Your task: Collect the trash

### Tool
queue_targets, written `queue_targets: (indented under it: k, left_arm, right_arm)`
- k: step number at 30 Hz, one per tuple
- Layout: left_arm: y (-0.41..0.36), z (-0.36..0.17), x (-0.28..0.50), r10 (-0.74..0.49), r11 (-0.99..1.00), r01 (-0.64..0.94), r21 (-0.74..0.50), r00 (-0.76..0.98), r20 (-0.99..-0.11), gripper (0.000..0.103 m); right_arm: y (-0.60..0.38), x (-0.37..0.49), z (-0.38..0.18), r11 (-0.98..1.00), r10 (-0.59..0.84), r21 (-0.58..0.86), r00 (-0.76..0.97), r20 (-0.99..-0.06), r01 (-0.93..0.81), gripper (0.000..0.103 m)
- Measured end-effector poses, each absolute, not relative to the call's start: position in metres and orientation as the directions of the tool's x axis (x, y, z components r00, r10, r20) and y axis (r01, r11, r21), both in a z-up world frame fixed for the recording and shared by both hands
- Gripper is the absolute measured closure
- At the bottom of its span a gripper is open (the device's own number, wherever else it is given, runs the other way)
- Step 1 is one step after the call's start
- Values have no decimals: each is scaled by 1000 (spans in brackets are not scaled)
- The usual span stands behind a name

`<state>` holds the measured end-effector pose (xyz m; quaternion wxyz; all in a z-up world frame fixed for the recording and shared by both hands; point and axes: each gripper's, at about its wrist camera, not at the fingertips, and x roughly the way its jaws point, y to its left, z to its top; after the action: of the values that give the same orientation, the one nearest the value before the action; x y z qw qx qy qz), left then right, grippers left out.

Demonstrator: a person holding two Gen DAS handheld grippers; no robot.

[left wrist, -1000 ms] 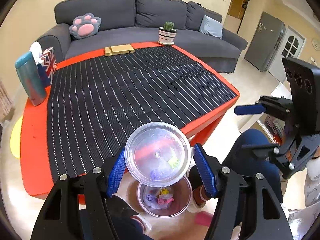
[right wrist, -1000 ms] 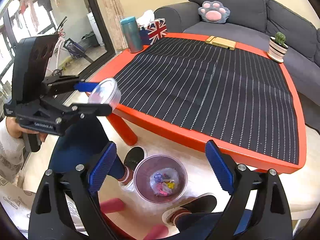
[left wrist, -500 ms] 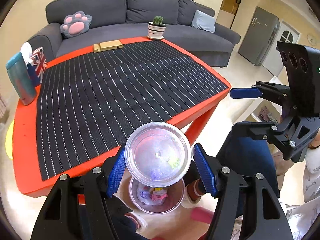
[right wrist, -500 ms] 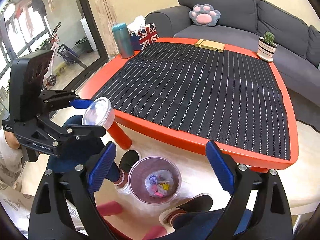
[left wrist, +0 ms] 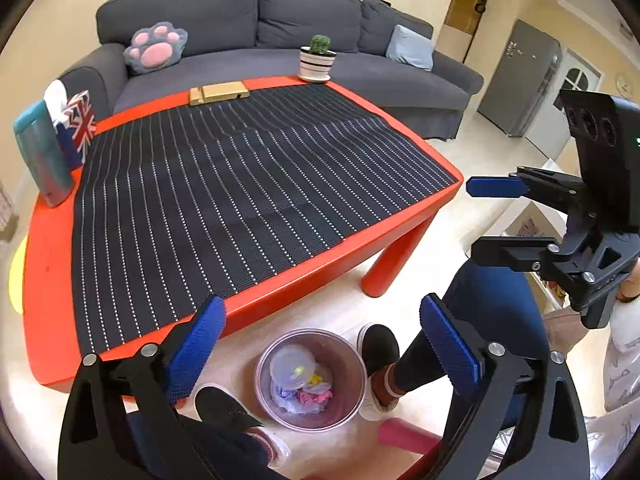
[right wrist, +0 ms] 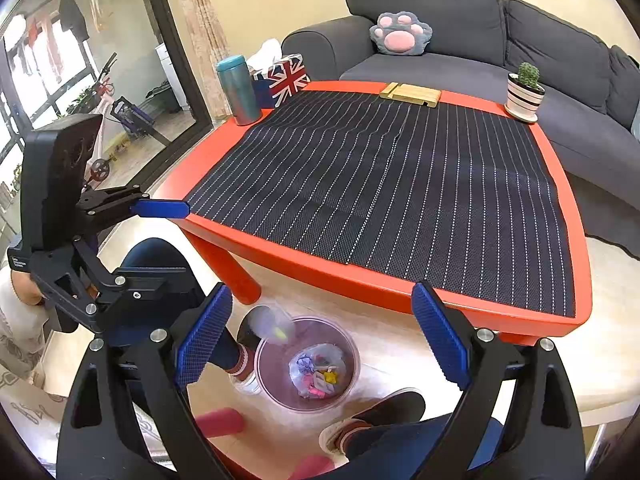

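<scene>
A clear plastic cup (left wrist: pixel 291 365) lies tilted in the round transparent trash bin (left wrist: pixel 259 384) on the floor, on top of crumpled coloured scraps (left wrist: pixel 306 395). In the right wrist view the cup (right wrist: pixel 269 323) is a blur at the bin's (right wrist: pixel 276 380) near-left rim. My left gripper (left wrist: pixel 322 312) hangs above the bin, its jaws opening and nothing between them. From the right wrist it shows at the left (right wrist: pixel 172 242). My right gripper (right wrist: pixel 322 296) also hovers over the bin, open and empty, and it shows at the right of the left wrist view (left wrist: pixel 478 218).
A red table (left wrist: pixel 44 280) with a black striped mat (left wrist: pixel 240 168) stands just beyond the bin. On it are a teal bottle (right wrist: pixel 237 90), a flag tissue box (right wrist: pixel 286 78), a wooden stand (left wrist: pixel 218 93) and a potted cactus (left wrist: pixel 318 58). The person's feet (left wrist: pixel 378 350) flank the bin. A grey sofa (left wrist: pixel 280 20) lies behind.
The left gripper's jaws have sprung apart and let go of the clear cup, which has dropped down to the bin. Neither hand has shifted much.
</scene>
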<state>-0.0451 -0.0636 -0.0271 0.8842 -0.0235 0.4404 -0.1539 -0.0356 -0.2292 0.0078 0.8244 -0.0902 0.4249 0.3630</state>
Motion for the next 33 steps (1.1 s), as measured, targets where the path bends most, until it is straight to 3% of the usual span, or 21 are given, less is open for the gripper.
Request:
queue_targets:
  k: [22,33]
  left_arm:
    - [-47,-19,-36,-242,970,171,-173,599,-764,8]
    - [-30,7,-11,-211,978,148,-150,665,-716,7]
  right_arm:
    - [-222,-22,13,772,478,136,426,-768,-621,3]
    - [-207,10,39,786,476,106,488,-732,-609,3]
